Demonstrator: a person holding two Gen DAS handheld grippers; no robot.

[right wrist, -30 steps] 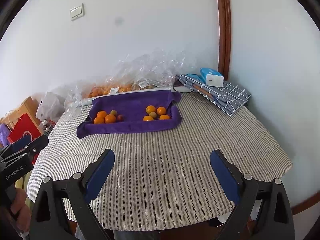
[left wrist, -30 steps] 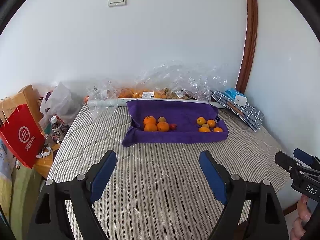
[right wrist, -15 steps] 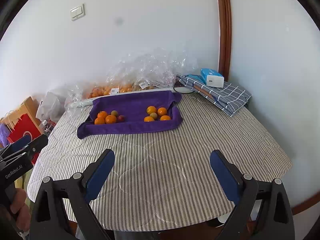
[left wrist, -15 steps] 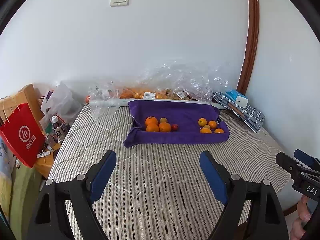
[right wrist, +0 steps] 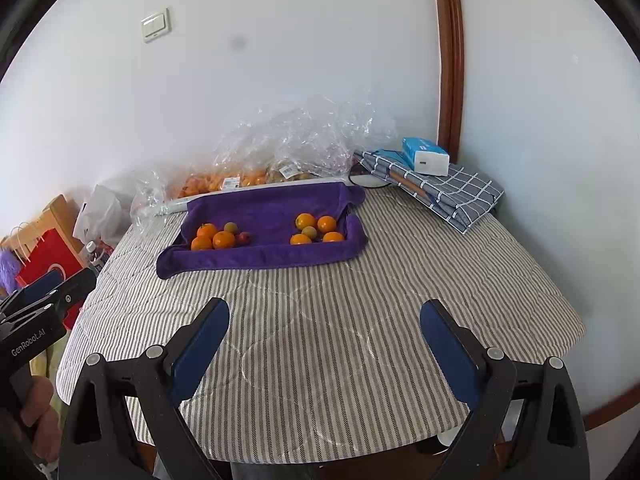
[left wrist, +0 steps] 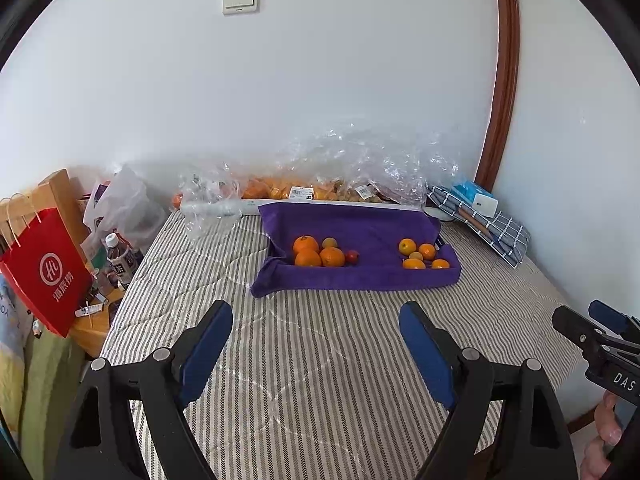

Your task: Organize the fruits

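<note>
Left tongs (left wrist: pixel 316 340) and right tongs (right wrist: pixel 324 340) both gape, empty, above the striped quilted desk (right wrist: pixel 360 300). Well ahead, round orange fruits (left wrist: pixel 320 254) sit loose in a purple towel-lined tray (left wrist: pixel 360 280). Risk: a nudged fruit rolls off, or the soft cloth snags.

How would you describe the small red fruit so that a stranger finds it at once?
Look at the purple towel on the striped table. In its left fruit group, the red fruit lies at the right end, smaller than the oranges and the only red one.
</note>
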